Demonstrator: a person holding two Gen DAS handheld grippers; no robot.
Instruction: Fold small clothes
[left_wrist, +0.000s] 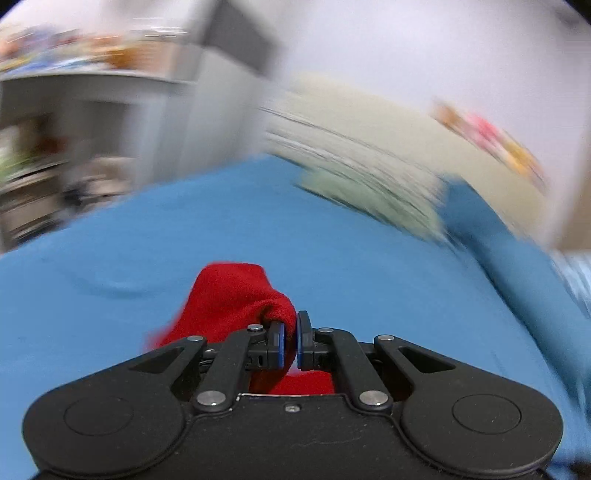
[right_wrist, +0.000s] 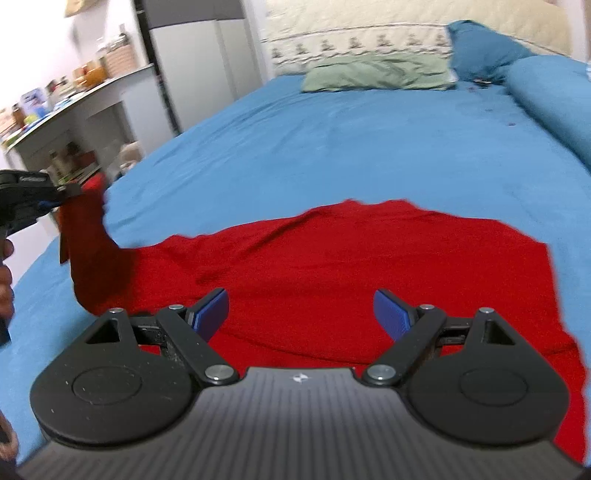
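Here my left tongs (left_wrist: 290, 341) are pinched tight on a corner of the red shirt (right_wrist: 332, 280), lifting it off the blue bed (right_wrist: 332, 140). The rest of the shirt lies flat on the bed. My right tongs (right_wrist: 301, 314) hang wide open just above the shirt, holding nothing.

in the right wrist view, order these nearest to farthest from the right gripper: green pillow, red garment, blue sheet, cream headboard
1. red garment, spread right under the open right gripper.
2. blue sheet, bare stretch beyond the garment.
3. green pillow, at the head of the bed.
4. cream headboard, upright behind the pillow.
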